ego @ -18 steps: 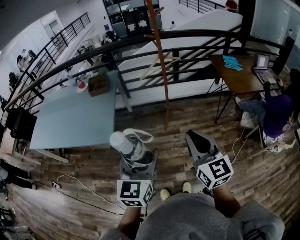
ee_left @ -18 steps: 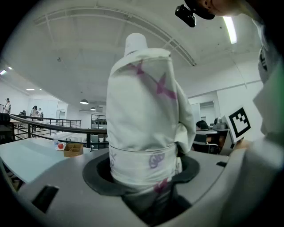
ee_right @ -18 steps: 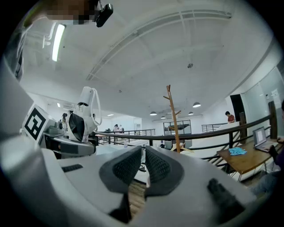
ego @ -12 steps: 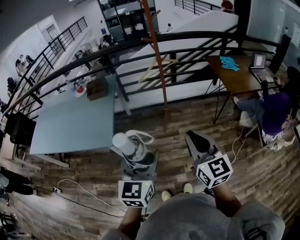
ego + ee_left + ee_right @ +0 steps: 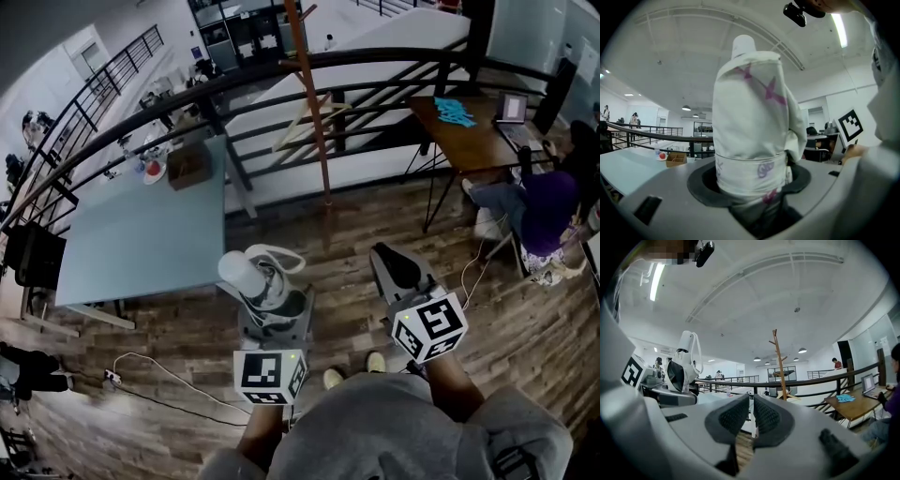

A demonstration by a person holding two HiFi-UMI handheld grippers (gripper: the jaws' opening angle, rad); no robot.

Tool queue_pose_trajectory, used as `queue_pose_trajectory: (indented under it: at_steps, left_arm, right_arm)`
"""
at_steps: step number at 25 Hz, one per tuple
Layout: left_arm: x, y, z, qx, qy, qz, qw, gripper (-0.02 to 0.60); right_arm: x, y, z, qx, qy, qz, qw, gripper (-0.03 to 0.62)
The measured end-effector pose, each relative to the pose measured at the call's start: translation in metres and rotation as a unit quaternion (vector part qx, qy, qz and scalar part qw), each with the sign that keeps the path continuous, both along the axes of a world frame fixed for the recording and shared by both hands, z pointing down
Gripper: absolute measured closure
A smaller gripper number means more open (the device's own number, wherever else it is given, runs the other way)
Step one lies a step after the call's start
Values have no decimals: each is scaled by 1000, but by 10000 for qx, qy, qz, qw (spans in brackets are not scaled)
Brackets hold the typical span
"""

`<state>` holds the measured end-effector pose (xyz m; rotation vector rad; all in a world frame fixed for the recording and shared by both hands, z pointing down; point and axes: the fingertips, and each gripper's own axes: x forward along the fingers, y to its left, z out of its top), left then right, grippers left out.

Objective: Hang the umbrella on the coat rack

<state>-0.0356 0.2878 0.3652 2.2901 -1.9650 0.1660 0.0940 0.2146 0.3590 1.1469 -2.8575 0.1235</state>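
Note:
A folded white umbrella with pink markings stands upright in my left gripper, which is shut on its lower part. In the left gripper view the umbrella fills the middle, and the left gripper clamps it at its strap. My right gripper is held beside it on the right, shut and empty; its pads nearly touch. The wooden coat rack stands ahead by the railing, also seen far off as a coat rack in the right gripper view.
A black curved railing runs behind the rack. A blue-grey table with a cardboard box stands at the left. A wooden desk and a seated person are at the right. A cable lies on the floor.
Both grippers keep their places and grips. The room slides slightly up and left in the head view.

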Motion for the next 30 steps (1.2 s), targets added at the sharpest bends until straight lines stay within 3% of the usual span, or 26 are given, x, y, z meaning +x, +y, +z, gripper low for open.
queue_pose_trajectory:
  at_steps: [17, 30]
  left_arm:
    - [-36, 33, 3, 98, 56, -71, 9999, 298]
    - [-48, 5, 3, 192, 58, -141, 9997, 298]
  right_arm:
    - [-41, 34, 3, -60, -36, -155, 9999, 551]
    - [-55, 3, 3, 103, -12, -230, 9997, 551]
